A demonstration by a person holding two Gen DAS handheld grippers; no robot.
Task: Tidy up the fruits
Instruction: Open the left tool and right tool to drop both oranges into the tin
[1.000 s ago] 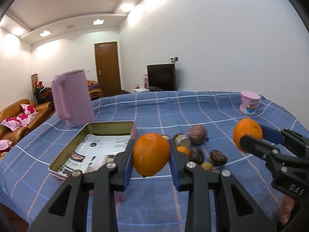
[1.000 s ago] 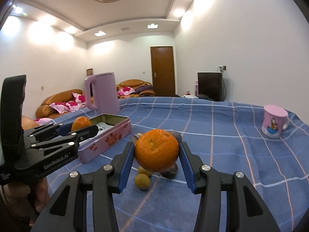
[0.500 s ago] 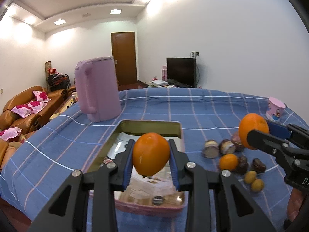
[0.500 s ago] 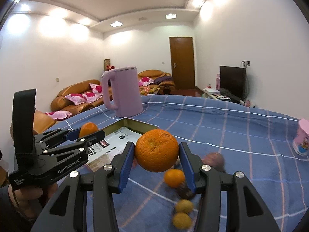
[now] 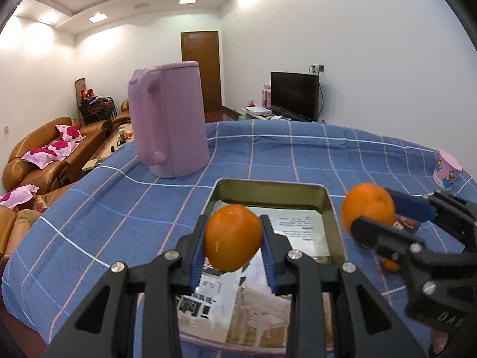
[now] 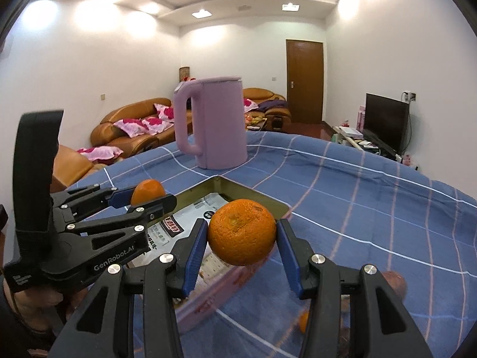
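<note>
Left gripper point(image 5: 233, 240) level over tin point(image 5: 334, 223), pinching smooth orange point(image 5: 233, 240), right gripper point(image 6: 242, 235) alongside clamping dimpled orange point(image 6: 242, 235)

Smooth orange point(image 5: 233, 237) above open tin point(image 5: 334, 232); dimpled orange point(image 6: 241, 235) over tin's right rim.

The left wrist view looks forward and slightly down along the left tool point(image 5: 233, 240), close above the tin point(image 5: 334, 223), facing the kettle point(image 5: 170, 125) and the door point(image 5: 201, 68). The right wrist view looks along the right tool point(image 6: 242, 237) from the tin's right side, angled left toward the sofa point(image 6: 131, 128). Both share tin, kettle, door, television point(image 6: 386, 119) and each other's tool.
</note>
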